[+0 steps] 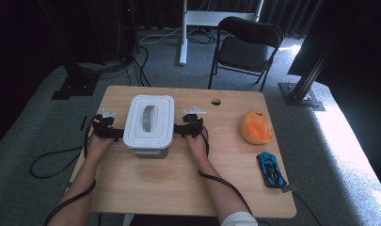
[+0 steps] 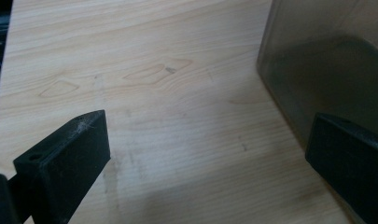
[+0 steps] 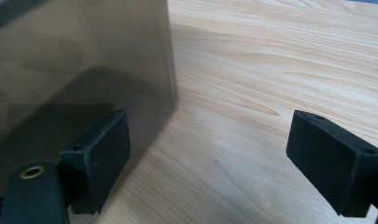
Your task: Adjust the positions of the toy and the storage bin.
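Note:
A translucent grey box with a white lid and a grey handle stands left of the table's middle. My left gripper is against its left side, my right gripper against its right side. In the left gripper view the box wall fills the right, and my left gripper is open, its right jaw close by the wall. The right gripper view shows the box wall at the left; my right gripper is open, its left jaw next to the wall. Neither holds anything.
An orange round object lies on the wooden table at the right. A blue toy car sits nearer the front right edge. A black folding chair stands beyond the table. Cables trail off the left.

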The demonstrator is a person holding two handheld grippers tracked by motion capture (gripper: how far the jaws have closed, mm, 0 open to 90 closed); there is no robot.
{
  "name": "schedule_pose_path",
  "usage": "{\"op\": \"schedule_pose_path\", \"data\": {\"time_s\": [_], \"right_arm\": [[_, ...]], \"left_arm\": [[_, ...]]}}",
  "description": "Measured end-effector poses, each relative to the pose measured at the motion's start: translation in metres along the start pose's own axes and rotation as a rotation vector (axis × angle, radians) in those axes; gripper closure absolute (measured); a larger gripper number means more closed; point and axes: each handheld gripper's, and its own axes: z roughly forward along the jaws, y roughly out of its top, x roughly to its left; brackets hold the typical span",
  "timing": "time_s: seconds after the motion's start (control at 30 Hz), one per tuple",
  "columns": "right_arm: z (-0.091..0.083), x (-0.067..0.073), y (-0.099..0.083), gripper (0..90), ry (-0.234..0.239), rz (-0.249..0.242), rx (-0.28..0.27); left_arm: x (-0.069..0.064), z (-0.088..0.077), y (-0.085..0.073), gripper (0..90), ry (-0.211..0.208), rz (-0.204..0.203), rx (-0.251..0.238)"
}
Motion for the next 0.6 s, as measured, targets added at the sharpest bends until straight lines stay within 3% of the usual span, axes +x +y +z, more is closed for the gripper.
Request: {"op": "schedule_pose_path", "data": {"time_s": [0.2, 0.33, 0.43, 0.6], "right_arm": [[0.000, 0.000, 0.001, 13.8, -0.005, -0.002, 0.003], [0.000, -0.001, 0.000, 14.3, 0.005, -0.012, 0.006], [-0.001, -0.002, 0.000, 15.4, 0.009, -0.006, 0.008], [-0.004, -0.002, -0.001, 16.2, -0.005, -0.023, -0.001]], "left_arm": [[-0.007, 0.003, 0.003, 0.4, 0.007, 0.019, -0.007], [-0.007, 0.003, 0.003, 0.4, -0.008, 0.013, -0.001], [-0.010, 0.005, 0.002, 0.4, -0.043, 0.008, -0.003], [-0.015, 0.006, 0.001, 0.5, -0.037, -0.004, -0.011]]}}
